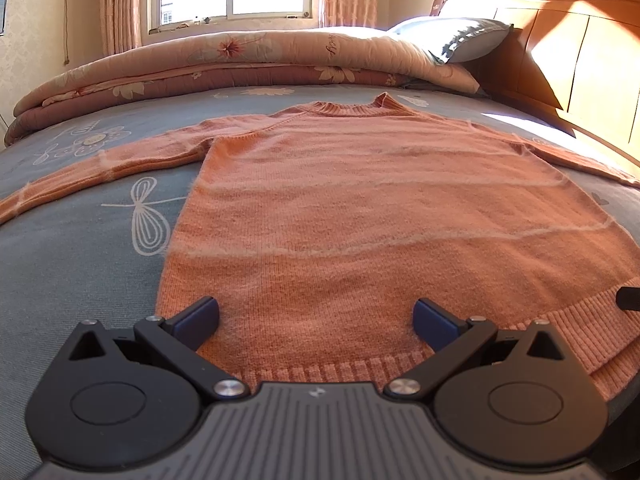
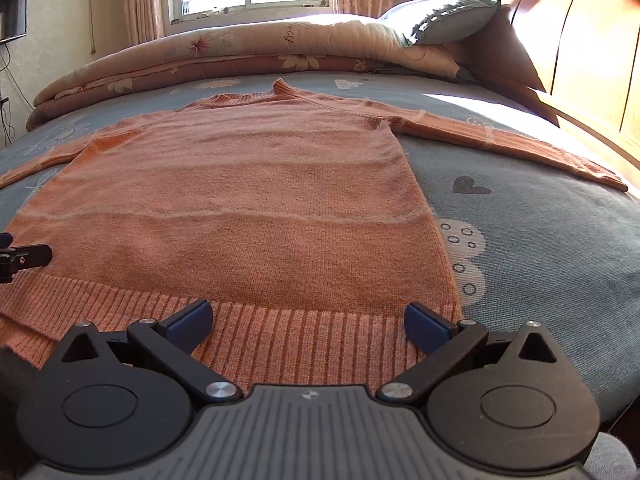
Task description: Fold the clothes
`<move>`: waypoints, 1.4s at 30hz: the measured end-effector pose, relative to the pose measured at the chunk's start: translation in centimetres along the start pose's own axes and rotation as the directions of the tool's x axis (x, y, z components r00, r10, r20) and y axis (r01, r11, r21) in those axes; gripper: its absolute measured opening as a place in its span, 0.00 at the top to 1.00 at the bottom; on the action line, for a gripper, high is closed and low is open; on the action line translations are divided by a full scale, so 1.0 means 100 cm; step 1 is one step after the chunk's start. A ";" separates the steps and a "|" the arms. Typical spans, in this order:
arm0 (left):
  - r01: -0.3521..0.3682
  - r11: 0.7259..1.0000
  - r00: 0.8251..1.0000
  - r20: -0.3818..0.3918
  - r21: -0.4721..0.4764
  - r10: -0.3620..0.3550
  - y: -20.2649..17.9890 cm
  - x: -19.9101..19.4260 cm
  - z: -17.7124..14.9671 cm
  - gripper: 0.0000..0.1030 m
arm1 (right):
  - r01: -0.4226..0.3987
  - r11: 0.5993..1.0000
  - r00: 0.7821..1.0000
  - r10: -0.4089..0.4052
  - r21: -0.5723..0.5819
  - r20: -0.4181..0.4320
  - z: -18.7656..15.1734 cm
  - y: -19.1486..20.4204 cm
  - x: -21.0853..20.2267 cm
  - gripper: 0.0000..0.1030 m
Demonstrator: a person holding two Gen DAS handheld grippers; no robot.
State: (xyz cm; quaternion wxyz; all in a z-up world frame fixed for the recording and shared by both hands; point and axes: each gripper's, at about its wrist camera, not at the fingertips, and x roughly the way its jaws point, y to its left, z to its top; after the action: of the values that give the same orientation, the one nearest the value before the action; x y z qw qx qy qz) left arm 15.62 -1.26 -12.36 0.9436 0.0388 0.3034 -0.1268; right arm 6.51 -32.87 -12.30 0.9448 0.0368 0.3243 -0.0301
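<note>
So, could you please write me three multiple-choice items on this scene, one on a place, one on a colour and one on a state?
1. Where does the pillow lie?
A. beside the headboard
B. on the sweater's hem
C. under the window

2. What colour is the sweater?
A. green
B. orange
C. white

3. How do the sleeves lie?
A. folded over the chest
B. tucked beneath the body
C. spread out to both sides

Answers:
1. A: the pillow rests on the folded quilt next to the wooden headboard.
2. B: the knit is orange with thin pale stripes.
3. C: each sleeve stretches flat across the grey bedsheet; the left gripper and the right gripper are both open above the hem.
</note>
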 end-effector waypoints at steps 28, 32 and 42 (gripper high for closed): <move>0.008 1.000 0.999 -0.032 -0.018 -0.008 -0.002 -0.011 0.002 0.01 | -0.031 0.999 0.998 0.033 -0.038 0.057 0.015 0.027 0.029 0.00; 0.064 0.990 0.997 -0.033 -0.126 -0.069 0.006 -0.011 0.018 0.01 | -0.021 0.998 0.999 0.023 -0.062 0.046 0.014 0.029 0.028 0.00; 0.164 0.955 0.983 -0.040 -0.248 -0.180 0.013 0.014 0.024 0.01 | -0.031 0.998 0.999 0.032 -0.062 0.006 0.015 0.026 0.025 0.00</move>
State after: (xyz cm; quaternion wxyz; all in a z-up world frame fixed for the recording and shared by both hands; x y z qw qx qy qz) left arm 18.40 -0.71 -11.24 0.9166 -0.1002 0.3482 -0.1690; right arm 9.59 -30.52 -12.51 0.9470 0.0125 0.3210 -0.0053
